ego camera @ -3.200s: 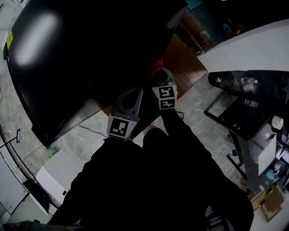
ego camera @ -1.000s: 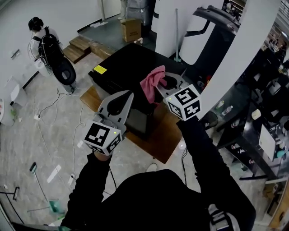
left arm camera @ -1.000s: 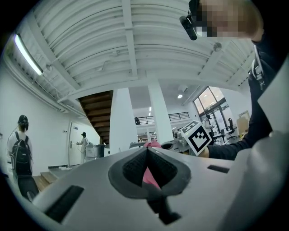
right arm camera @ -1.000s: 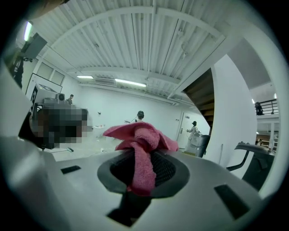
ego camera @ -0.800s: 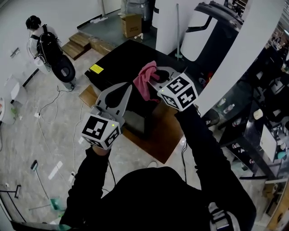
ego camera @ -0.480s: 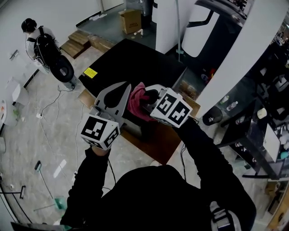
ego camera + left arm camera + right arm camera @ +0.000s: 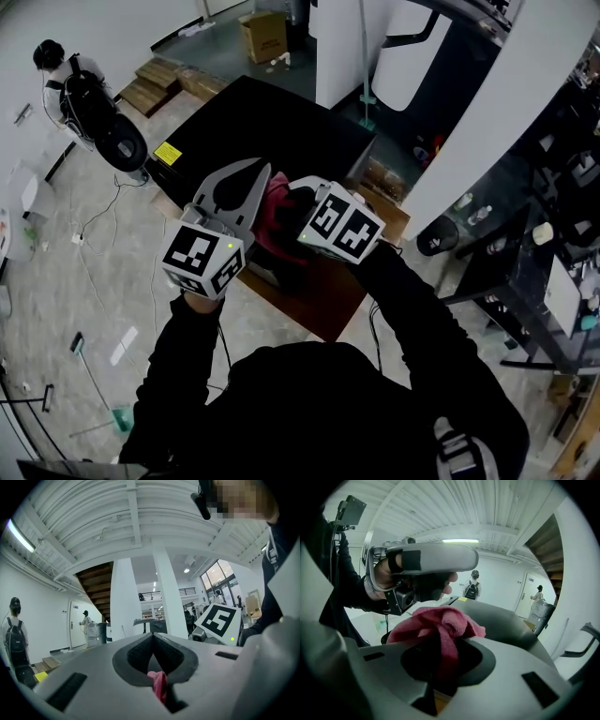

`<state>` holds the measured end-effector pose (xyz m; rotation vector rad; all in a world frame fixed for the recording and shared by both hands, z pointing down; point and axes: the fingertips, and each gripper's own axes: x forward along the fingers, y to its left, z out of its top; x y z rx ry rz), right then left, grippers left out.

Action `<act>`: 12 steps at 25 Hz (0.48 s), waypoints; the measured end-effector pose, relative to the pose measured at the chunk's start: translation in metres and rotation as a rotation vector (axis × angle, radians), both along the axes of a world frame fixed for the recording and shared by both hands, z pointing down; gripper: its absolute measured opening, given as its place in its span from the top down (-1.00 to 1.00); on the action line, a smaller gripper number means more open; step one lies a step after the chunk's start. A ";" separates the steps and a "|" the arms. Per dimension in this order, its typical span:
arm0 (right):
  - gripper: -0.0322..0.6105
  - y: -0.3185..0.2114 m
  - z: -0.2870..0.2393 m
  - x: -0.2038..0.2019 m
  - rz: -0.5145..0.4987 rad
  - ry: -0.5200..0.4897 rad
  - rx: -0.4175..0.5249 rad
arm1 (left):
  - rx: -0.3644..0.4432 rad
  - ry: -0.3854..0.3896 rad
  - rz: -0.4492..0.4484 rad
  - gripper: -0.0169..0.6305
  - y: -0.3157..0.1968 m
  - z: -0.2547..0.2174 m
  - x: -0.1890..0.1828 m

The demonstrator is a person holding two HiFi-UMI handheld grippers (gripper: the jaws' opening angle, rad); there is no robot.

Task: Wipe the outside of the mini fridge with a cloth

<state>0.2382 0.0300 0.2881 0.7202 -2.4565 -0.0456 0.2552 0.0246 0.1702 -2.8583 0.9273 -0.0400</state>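
Head view looks down on the fridge (image 7: pixel 267 127), a smooth, matte black box with a small yellow label (image 7: pixel 167 152) at its left corner. It stands on a flat brown wooden board (image 7: pixel 323 291) over grey, veined stone floor.

Your left gripper (image 7: pixel 255 171) rises in front of the fridge's near edge. Its grey plastic jaws curve together into a teardrop outline, with the black-and-white marker cube at its base. Left gripper view shows those jaws touching at the tips and nothing in the ribbed dark opening. A thin sliver of pink shows in the slit lower down, and you cannot tell whether it is pinched there.

Just right of it hangs the cloth (image 7: pixel 275 217), pink, nubby terry bunched into soft folds, over the fridge's near corner and touching the left gripper's side.

Your right gripper (image 7: pixel 292 195) is clenched on the cloth. In right gripper view the cloth mushrooms above the jaws and a strand runs down through the dark opening between them.
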 end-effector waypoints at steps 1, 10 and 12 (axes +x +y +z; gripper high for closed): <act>0.68 -0.002 0.000 0.002 0.001 0.004 0.000 | -0.004 -0.005 0.004 0.93 -0.001 0.000 0.003; 0.68 -0.080 0.004 0.090 0.230 0.088 0.046 | -0.010 -0.039 0.032 0.93 -0.020 -0.001 0.022; 0.68 -0.102 0.001 0.107 0.280 0.098 0.045 | -0.013 -0.042 0.038 0.93 -0.028 -0.003 0.022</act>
